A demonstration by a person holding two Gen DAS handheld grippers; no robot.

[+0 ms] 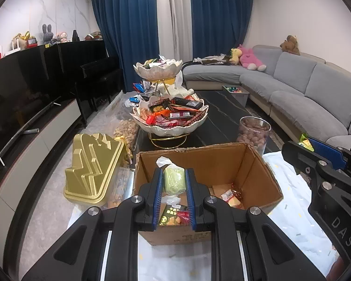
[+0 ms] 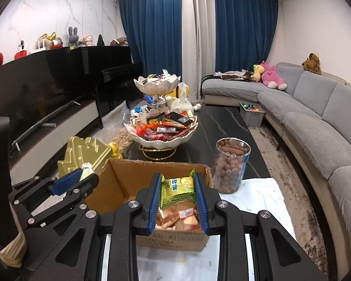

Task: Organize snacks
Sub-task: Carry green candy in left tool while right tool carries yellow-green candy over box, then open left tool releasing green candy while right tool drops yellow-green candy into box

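Note:
An open cardboard box (image 1: 257, 164) with loose snacks in it stands on a white cloth in front of me; it also shows in the right wrist view (image 2: 119, 182). My left gripper (image 1: 174, 180) is shut on a pale green wrapped snack (image 1: 174, 179) above the box. My right gripper (image 2: 177, 187) is shut on a yellow-green snack packet (image 2: 177, 187) above the box's near right side. Beyond the box stands a two-tier white shell-shaped snack stand (image 1: 170, 126) heaped with packets, also in the right wrist view (image 2: 161, 138).
A glass jar of brown nuts (image 2: 230, 166) stands right of the box. A gold moulded tray (image 1: 93, 166) lies left of it. A dark marble table (image 1: 222, 119) carries the stand. A grey sofa (image 2: 316, 117) runs along the right, a TV unit (image 1: 35, 128) along the left.

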